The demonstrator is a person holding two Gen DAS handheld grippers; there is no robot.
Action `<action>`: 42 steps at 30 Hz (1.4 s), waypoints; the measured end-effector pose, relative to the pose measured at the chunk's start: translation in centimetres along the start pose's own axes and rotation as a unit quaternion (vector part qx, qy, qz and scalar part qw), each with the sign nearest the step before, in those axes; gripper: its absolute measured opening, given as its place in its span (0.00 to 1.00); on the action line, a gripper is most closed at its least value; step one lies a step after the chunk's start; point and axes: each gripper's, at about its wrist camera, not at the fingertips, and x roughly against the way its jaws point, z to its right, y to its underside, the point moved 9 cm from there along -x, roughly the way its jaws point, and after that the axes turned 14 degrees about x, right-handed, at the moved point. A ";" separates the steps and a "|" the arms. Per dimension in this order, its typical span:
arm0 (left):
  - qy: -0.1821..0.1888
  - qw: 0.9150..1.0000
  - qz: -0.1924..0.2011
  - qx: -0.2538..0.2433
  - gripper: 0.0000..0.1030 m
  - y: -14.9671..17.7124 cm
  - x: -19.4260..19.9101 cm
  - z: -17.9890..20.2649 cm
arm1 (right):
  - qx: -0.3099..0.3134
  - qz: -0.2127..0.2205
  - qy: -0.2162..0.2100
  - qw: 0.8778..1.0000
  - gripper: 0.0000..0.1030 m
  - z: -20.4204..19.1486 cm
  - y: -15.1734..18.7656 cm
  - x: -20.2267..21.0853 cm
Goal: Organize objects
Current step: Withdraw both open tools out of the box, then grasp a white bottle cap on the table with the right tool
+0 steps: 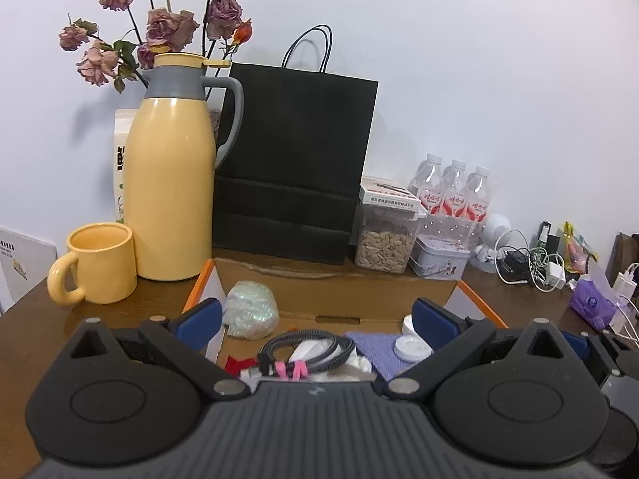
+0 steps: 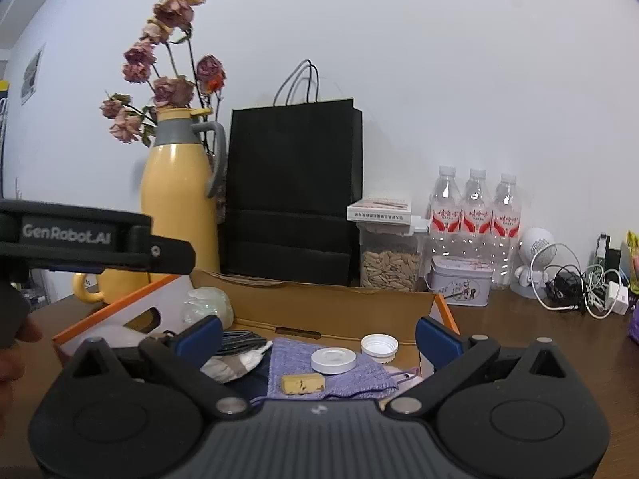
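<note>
Right tongs [image 2: 317,333] open, above boxed lid [image 2: 333,360]

"GenRobot.AI" stands in pale letters on the left tongs' black housing [image 2: 66,233].

You worked at a dark brown wooden table [image 1: 36,331]. Along its far edge stood a yellow ceramic mug [image 1: 100,263], a tall yellow thermos jug [image 1: 171,183], a black paper bag [image 1: 295,159] and three clear water bottles [image 2: 475,215]. An open cardboard box [image 2: 331,303] sat nearer you, with tangled chargers [image 2: 579,283] towards the right edge.
</note>
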 end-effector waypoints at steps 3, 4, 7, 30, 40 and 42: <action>-0.001 1.000 -0.002 -0.002 1.00 0.5 1.0 -0.6 | 0.006 0.002 0.001 1.000 1.00 -0.2 0.2 1.1; -0.002 1.000 -0.002 -0.003 1.00 0.7 1.3 -0.8 | 0.006 0.002 0.002 1.000 1.00 -0.2 0.4 1.5; -0.003 1.000 -0.006 -0.007 1.00 1.6 2.4 -1.5 | 0.005 0.001 -0.001 1.000 1.00 -0.4 0.9 2.5; -0.053 0.996 -0.068 -0.007 1.00 7.3 7.6 -9.6 | 0.008 -0.077 -0.022 0.997 1.00 -2.2 7.0 7.3; -0.048 0.995 -0.088 -0.002 1.00 8.8 7.0 -10.4 | -0.016 -0.140 0.003 0.990 0.96 -0.7 9.2 6.9; -0.048 0.995 -0.092 -0.002 1.00 9.0 6.9 -10.5 | -0.020 -0.157 -0.003 0.987 0.90 -0.5 9.6 6.4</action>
